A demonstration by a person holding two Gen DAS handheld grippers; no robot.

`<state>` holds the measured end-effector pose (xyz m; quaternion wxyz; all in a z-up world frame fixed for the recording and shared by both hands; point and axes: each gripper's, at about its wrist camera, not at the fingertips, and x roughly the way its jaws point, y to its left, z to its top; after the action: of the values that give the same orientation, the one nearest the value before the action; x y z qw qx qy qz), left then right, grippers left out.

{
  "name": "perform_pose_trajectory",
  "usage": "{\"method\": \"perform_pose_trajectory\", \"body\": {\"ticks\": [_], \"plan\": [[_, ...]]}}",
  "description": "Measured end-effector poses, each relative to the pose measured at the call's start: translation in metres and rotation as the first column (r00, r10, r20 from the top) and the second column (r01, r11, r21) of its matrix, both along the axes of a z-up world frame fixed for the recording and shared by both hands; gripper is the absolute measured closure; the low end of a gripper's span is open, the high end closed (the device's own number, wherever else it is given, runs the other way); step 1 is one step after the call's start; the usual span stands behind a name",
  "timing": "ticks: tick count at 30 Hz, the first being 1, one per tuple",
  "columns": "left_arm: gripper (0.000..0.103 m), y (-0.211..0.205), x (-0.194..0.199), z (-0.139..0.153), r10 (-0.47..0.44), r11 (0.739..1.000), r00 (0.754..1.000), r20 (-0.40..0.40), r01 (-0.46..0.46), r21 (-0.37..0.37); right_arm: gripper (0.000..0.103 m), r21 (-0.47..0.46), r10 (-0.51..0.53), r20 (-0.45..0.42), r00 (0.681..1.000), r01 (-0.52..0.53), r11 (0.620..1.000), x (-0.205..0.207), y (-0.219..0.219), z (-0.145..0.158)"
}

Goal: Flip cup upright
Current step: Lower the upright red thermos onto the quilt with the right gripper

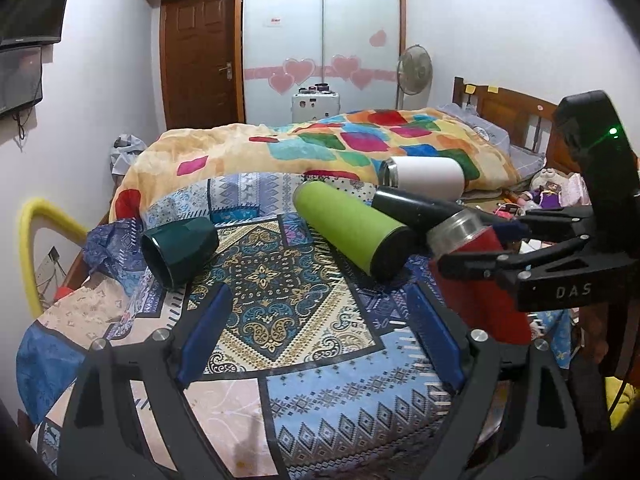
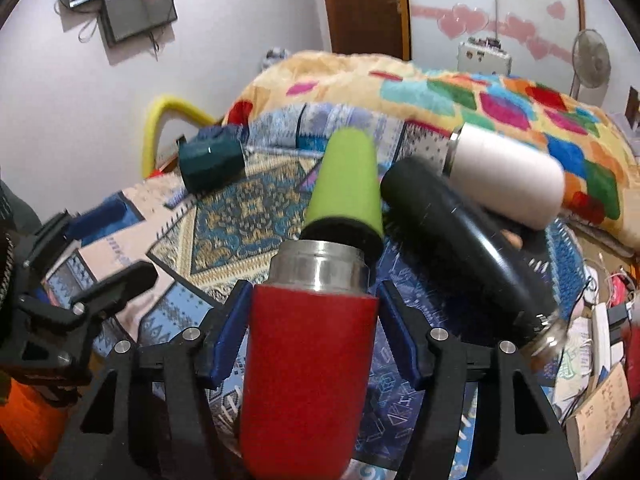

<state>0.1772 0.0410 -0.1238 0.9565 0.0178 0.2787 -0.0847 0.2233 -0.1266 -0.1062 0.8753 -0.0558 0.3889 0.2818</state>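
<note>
Left tool (image 1: 316, 320) is hanging wide open over the patterned bedspread (image 1: 280, 280), gripping nothing. Right tool (image 2: 314, 320) is straddling the red matte flask-type cup with a bare steel neck (image 2: 308, 360); the blue pads (image 2: 226, 332) are looking just clear of the body, so I can't tell whether it's clamped. The cup is sitting at the bed's right side, neck pointing away from the right camera. Judging: rigid metal, moderately heavy, coating grippy, steel neck slippery, so it's worth taking hold mid-body on the red. Soft bedding is making a poor base for standing it up. Around, left to right: dark green short cup (image 1: 180, 250) lying on its side, well apart; lime green tumbler (image 1: 352, 230) and black bottle (image 1: 416, 210) lying just beyond the neck, crowding the swing; white bottle (image 1: 424, 174) behind.
</note>
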Motion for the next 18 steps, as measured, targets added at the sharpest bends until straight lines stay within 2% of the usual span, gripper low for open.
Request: {"method": "perform_pose_trajectory", "body": {"ticks": [6,9,18], "plan": [[0.010,-0.002,-0.004,0.007,-0.003,1.000,1.000,0.019,0.003,-0.012,0.043,0.039,0.014,0.067,0.998,-0.017,0.999,-0.014,-0.003,0.014],[0.007,-0.002,-0.005,0.011,-0.013,1.000,0.999,0.029,0.014,-0.026,0.043,0.036,0.020,0.094,0.995,-0.023,0.999,-0.018,-0.002,0.017],[0.004,0.003,-0.006,0.008,-0.010,0.999,1.000,0.028,0.011,-0.035,0.044,0.024,0.021,0.141,0.990,-0.025,0.999,-0.015,0.004,0.022]]}}
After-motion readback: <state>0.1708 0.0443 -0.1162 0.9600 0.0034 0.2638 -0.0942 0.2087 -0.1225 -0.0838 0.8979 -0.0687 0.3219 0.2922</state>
